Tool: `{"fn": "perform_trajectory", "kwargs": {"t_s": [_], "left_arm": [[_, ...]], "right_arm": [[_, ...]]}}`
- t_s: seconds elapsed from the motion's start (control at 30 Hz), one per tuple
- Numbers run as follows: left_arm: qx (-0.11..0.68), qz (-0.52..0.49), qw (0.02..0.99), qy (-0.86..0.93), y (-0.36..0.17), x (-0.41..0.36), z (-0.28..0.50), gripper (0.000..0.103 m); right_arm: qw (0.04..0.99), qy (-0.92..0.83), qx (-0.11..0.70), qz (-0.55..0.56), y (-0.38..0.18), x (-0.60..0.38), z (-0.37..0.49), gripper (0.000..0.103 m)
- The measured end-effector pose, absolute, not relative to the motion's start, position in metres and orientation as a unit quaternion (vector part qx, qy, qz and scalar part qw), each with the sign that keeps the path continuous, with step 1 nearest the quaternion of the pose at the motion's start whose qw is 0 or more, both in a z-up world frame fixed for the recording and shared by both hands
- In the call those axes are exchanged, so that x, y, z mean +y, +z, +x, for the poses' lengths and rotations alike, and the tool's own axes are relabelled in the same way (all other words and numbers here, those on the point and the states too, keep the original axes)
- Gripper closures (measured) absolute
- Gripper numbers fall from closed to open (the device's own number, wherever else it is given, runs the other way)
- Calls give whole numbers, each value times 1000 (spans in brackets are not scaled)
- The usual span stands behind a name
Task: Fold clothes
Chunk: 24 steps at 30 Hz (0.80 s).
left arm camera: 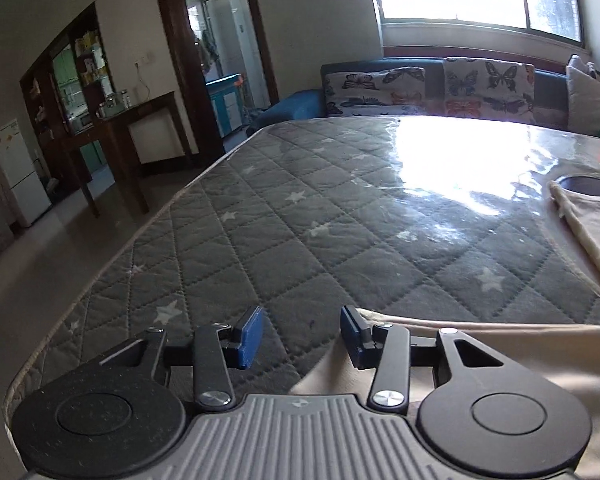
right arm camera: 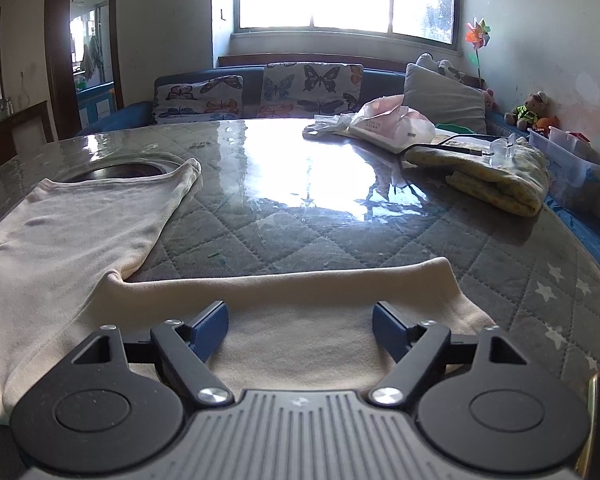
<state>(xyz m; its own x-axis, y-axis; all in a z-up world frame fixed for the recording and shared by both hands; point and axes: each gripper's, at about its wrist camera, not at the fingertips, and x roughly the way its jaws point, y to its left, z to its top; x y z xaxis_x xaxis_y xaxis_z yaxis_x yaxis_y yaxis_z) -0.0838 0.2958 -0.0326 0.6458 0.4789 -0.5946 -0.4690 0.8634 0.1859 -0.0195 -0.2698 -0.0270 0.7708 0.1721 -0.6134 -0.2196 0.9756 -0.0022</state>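
A cream long-sleeved top (right arm camera: 60,240) lies flat on the quilted grey star-print table cover (right arm camera: 340,240), its neckline (right arm camera: 120,170) pointing to the far side. One sleeve (right arm camera: 300,292) lies crosswise along the near edge. My right gripper (right arm camera: 300,332) hovers just over that sleeve, jaws wide open, with cloth below and nothing pinched. In the left wrist view the top (left arm camera: 500,340) shows at the lower right, with another part (left arm camera: 592,240) at the right edge. My left gripper (left arm camera: 302,336) is open; its right pad (left arm camera: 350,336) stands at the cloth's edge, with bare cover between the pads.
A folded yellowish cloth (right arm camera: 496,176), a cable and a pink-white plastic bag (right arm camera: 388,120) lie at the far right of the table. Clear storage boxes (right arm camera: 572,148) stand beside them. A sofa with butterfly cushions (right arm camera: 312,84) runs behind. The table's left edge (left arm camera: 140,240) drops to the floor.
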Motion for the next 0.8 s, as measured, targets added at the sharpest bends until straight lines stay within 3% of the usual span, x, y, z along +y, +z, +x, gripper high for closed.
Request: {"fn": "perform_trajectory", "kwargs": {"t_s": [0.3, 0.47, 0.57, 0.7, 0.8], "left_arm": [[291, -56, 928, 224, -15, 313, -104, 57], [294, -14, 943, 156, -12, 289, -109, 58], [308, -17, 941, 136, -17, 285, -104, 71], [322, -24, 936, 137, -25, 285, -96, 74], [321, -38, 937, 136, -28, 288, -93, 90]], "right_arm": [[940, 104, 323, -35, -28, -270, -20, 18], [940, 104, 323, -35, -28, -271, -20, 18], [940, 104, 323, -35, -28, -270, -20, 18], [940, 104, 323, -35, -28, -270, -20, 18], [940, 104, 323, -35, -28, -270, -20, 18]]}}
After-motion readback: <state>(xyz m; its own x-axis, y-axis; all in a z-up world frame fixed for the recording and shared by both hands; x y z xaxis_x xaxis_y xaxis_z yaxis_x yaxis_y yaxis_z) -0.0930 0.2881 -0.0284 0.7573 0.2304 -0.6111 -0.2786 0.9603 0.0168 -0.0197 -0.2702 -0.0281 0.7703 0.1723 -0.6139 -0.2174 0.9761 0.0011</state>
